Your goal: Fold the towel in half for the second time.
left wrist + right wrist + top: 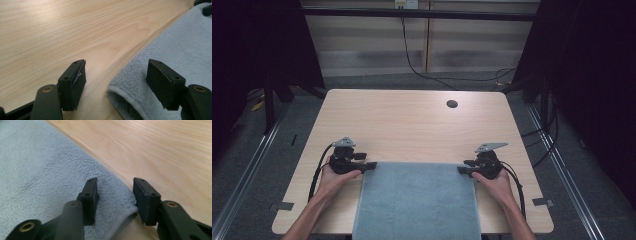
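A grey-blue towel [417,200] lies flat on the near half of the table [412,120], its near end hanging over the near edge between the person's forearms and its far edge running straight across from one gripper to the other. The left hand [331,181] rests on the wood near the table's left edge and holds the left gripper [371,165] pointing inward at the towel's far left corner. In the left gripper view its jaws stand wide apart, one over bare wood and the other over the cloth, with the rolled hem of the corner lying loose between them and no pad pressing on it. The right hand [498,184] mirrors this near the right edge, with the right gripper [461,170] aimed inward at the far right corner. In the right gripper view its jaws are narrower, straddling the corner's edge with a gap on each side, so the pads do not yet pinch the cloth. Taking both far corners at once looks like the set-up for lifting that edge evenly, perhaps to fold the towel toward the person. Beyond the grippers the far half of the table is bare wood, with a dark round hole [452,104] near its far right corner.
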### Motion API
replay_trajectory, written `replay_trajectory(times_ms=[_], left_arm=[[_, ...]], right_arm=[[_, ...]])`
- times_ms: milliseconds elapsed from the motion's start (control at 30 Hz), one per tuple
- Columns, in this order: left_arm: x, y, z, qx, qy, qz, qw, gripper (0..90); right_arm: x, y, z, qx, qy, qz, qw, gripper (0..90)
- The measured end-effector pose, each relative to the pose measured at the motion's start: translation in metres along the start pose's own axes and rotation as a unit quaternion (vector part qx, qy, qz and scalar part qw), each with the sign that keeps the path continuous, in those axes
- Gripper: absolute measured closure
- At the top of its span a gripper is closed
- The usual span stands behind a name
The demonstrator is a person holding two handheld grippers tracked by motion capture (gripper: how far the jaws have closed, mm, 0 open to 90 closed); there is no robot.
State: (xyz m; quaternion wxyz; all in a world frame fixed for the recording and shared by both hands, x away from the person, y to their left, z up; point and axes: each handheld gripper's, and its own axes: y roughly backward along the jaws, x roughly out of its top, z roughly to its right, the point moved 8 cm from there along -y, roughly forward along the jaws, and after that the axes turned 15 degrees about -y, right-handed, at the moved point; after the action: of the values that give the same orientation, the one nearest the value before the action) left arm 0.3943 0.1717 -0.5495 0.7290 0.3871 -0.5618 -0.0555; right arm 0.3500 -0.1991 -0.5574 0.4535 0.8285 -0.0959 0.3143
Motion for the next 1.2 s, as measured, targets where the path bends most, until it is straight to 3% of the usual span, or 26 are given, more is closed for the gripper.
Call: replay_trajectory(times_ms=[100,167,367,533,700,967,1033,1200], left_arm=[[-0.001,-0.004,0.005,-0.008,-0.014,-0.008,0.9998,32.3],[-0.004,-0.007,0.011,-0.021,-0.02,-0.023,0.9993,39.9],[-0.008,-0.002,0.019,-0.026,-0.032,-0.023,0.9989,51.3],[-0.013,0.001,0.028,-0.04,-0.04,-0.026,0.9981,73.8],[-0.012,0.001,0.033,-0.038,-0.037,-0.029,0.9982,79.6],[0.01,0.011,0.02,-0.029,-0.008,0.023,0.9993,80.9],[0.019,0.014,0.017,-0.031,-0.001,0.04,0.9987,81.0],[0.034,0.018,0.014,-0.024,-0.007,0.057,0.9981,81.1]], right_arm=[[-0.002,0.0,-0.002,0.005,0.0,-0.005,1.0,69.6],[-0.003,0.0,-0.003,0.012,-0.006,-0.008,0.9999,74.0],[-0.004,0.0,-0.003,0.026,-0.011,-0.012,0.9995,79.1],[-0.006,0.0,-0.004,0.03,-0.018,-0.006,0.9994,80.7],[-0.007,0.003,-0.006,0.025,-0.023,-0.005,0.9994,83.1],[0.017,0.02,-0.009,0.053,-0.04,0.051,0.9965,83.9],[0.023,0.02,-0.008,0.048,-0.036,0.057,0.9966,84.1],[0.04,0.027,-0.009,0.05,-0.032,0.072,0.9957,84.5]])
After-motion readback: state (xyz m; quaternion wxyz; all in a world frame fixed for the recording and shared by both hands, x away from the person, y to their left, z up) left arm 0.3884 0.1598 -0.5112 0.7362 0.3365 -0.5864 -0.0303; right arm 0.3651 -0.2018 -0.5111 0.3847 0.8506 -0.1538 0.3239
